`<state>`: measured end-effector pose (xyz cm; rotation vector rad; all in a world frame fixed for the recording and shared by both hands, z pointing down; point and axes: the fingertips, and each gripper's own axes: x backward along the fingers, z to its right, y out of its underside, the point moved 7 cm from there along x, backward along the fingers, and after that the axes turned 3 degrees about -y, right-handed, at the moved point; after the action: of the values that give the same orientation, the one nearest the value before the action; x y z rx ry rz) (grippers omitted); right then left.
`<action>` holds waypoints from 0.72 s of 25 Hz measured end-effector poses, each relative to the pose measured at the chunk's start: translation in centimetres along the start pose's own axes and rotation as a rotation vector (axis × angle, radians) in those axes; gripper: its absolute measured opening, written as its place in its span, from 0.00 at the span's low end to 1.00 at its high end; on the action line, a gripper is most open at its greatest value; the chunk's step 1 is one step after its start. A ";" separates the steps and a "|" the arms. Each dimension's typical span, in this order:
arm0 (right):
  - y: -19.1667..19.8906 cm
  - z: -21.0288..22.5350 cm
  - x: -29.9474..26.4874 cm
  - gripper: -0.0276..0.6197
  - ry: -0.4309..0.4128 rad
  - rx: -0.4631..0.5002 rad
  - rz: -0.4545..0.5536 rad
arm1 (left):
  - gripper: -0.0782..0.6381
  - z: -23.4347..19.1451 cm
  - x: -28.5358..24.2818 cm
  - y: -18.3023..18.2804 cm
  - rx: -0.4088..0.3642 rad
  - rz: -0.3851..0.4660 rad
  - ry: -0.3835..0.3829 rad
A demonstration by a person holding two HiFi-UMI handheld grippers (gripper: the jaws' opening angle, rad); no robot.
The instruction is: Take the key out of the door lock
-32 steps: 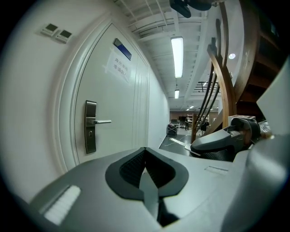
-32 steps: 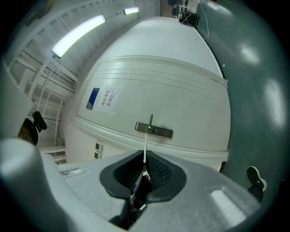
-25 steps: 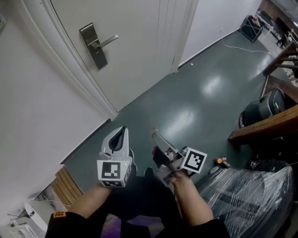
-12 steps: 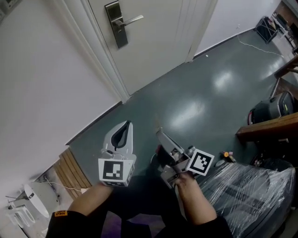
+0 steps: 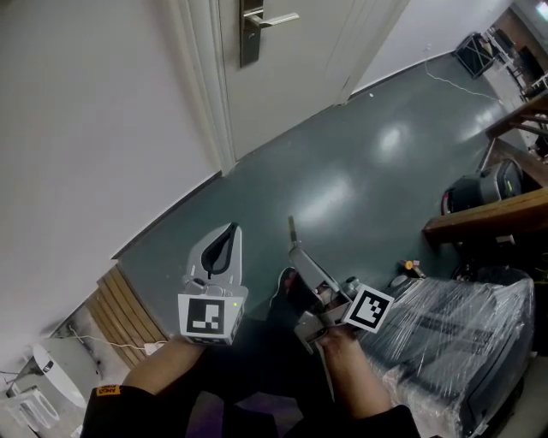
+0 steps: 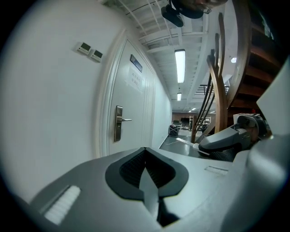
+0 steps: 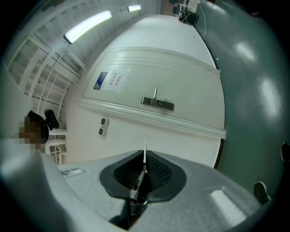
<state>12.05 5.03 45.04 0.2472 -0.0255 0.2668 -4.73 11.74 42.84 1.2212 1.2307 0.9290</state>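
Note:
The white door (image 5: 291,68) stands far ahead, with its metal lock plate and lever handle (image 5: 251,26) at the top of the head view. That same lock plate (image 6: 118,129) shows small in the left gripper view, and the lock plate (image 7: 157,103) appears sideways in the right gripper view. My right gripper (image 5: 295,254) is shut on a thin metal key (image 5: 291,229) whose blade (image 7: 145,147) sticks out past the jaws. Beside it, my left gripper (image 5: 224,233) is shut with nothing in it. Both are held low over the floor, well away from the door.
Dark green floor (image 5: 342,188) lies between me and the door. A plastic-wrapped bundle (image 5: 462,342) and a wooden beam (image 5: 488,224) are at the right, with a black round machine (image 5: 479,192) behind. Wooden slats (image 5: 128,312) lean at the lower left by the white wall.
The door lock has slid up and to the right in the head view as the view turned. Both grippers stay close to me, the right one still holding the key.

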 end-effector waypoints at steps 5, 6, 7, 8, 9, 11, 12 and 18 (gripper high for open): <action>3.6 -1.1 0.7 0.07 0.030 0.010 0.045 | 0.13 -1.2 2.6 0.5 0.014 -0.019 0.059; 4.1 -1.2 1.1 0.07 0.035 0.014 0.047 | 0.13 -1.0 2.9 0.5 0.006 -0.015 0.069; 4.4 -1.3 1.5 0.07 0.036 0.016 0.048 | 0.13 -0.8 3.2 0.6 -0.003 -0.009 0.080; 4.6 -1.3 1.9 0.07 0.036 0.015 0.049 | 0.13 -0.4 3.5 0.6 -0.010 -0.006 0.088; 4.8 -1.2 2.5 0.07 0.037 0.012 0.050 | 0.13 0.0 3.7 0.8 -0.014 -0.006 0.095; 5.1 -1.2 3.7 0.07 0.041 0.004 0.050 | 0.13 1.0 4.4 0.9 -0.019 -0.012 0.100; 5.1 -1.2 4.4 0.07 0.042 0.000 0.051 | 0.13 1.5 4.8 0.8 -0.021 -0.014 0.098; 4.5 -2.0 8.2 0.07 0.020 0.009 0.053 | 0.13 5.6 6.7 0.9 -0.042 -0.035 0.085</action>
<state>18.75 11.78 44.65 0.2529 -0.0111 0.3220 1.86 17.44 42.12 1.1337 1.2892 0.9844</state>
